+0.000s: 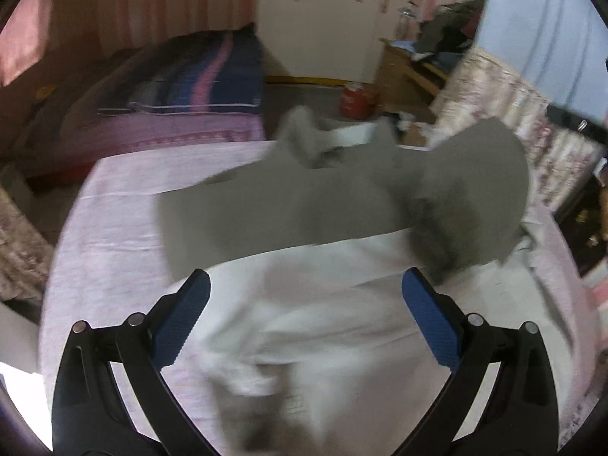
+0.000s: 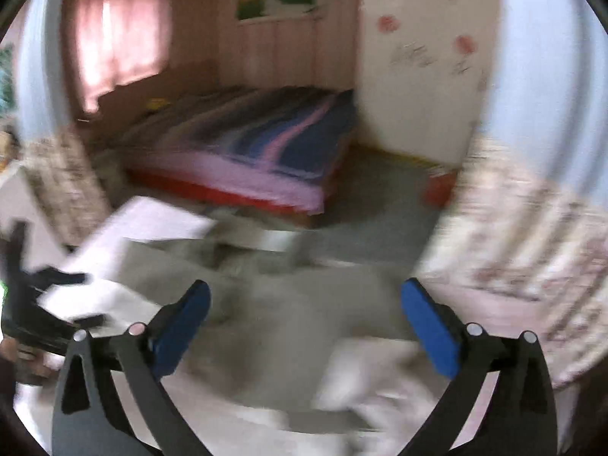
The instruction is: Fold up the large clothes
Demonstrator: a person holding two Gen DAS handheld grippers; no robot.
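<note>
Scene: grey-and-white large cloth garment (image 1: pixel 304 228) lies spread on pink-sheeted bed (image 1: pixel 114 228) | Fingers: my left gripper (image 1: pixel 306 315) and right gripper (image 2: pixel 306 319) gape, empty | Step: between folds | Next: pinch a fresh edge.

Motion blur smears the grey-and-white cloth garment (image 2: pixel 288 304) in the right wrist view, its folds unreadable. In the left wrist view its near end (image 1: pixel 266 410) blurs and runs off the bottom edge.

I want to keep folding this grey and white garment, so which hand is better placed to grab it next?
Probably the left: its tool hangs open right over the garment. The right tool view is too blurred to judge.
</note>
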